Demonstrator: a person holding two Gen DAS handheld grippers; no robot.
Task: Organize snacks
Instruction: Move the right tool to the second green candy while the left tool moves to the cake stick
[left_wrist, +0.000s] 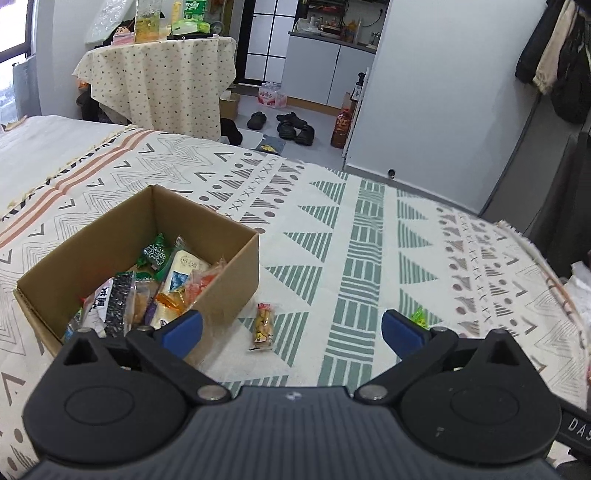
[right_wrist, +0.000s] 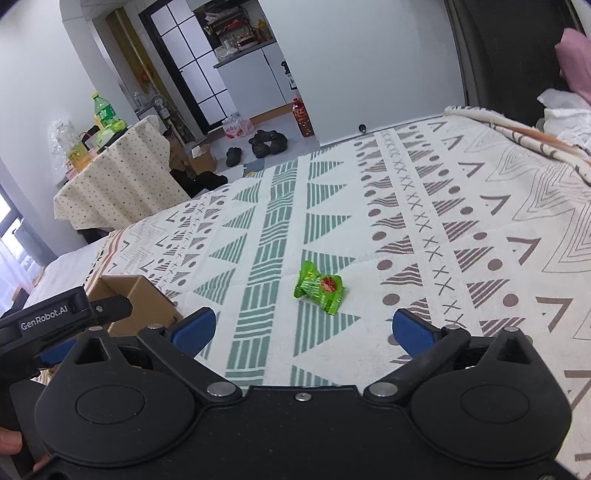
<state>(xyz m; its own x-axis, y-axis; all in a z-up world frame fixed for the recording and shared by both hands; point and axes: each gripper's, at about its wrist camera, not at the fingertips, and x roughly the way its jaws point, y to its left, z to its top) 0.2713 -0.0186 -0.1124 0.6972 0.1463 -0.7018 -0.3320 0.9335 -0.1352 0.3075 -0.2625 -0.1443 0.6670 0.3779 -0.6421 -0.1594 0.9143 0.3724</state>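
Green foil marks the nearest loose snack: a small green packet (right_wrist: 320, 288) with a red spot on it lies on the patterned bedspread (right_wrist: 461, 229), a little above the middle of the right wrist view, ahead of my right jaws (right_wrist: 310, 330) and touching neither pad. Those jaws stand spread wide with nothing between them.

In the left wrist view a second loose snack, a slim clear packet of yellowish pieces (left_wrist: 263, 326) with a red top, lies on the bedspread just right of the cardboard box (left_wrist: 229, 284), near its wall but apart from it. It sits between the lines of my left jaws (left_wrist: 291, 330), which are also spread wide and pinch nothing. A sliver of the green packet peeks out beside the right-hand blue pad (left_wrist: 402, 334).

The open box fills the lower left of that view and holds a jumble of wrapped snacks (left_wrist: 162, 284): green, white, orange and a dark striped one.

My left gripper's black body, lettered GenRobot.AI, juts into the lower left of the right wrist view, in front of a corner of the box.

Beyond the bed, upper left in both views, a tabletop under a dotted cloth (left_wrist: 162, 77) carries bottles. Dark shoes (left_wrist: 291, 127) lie on the floor near the top centre.
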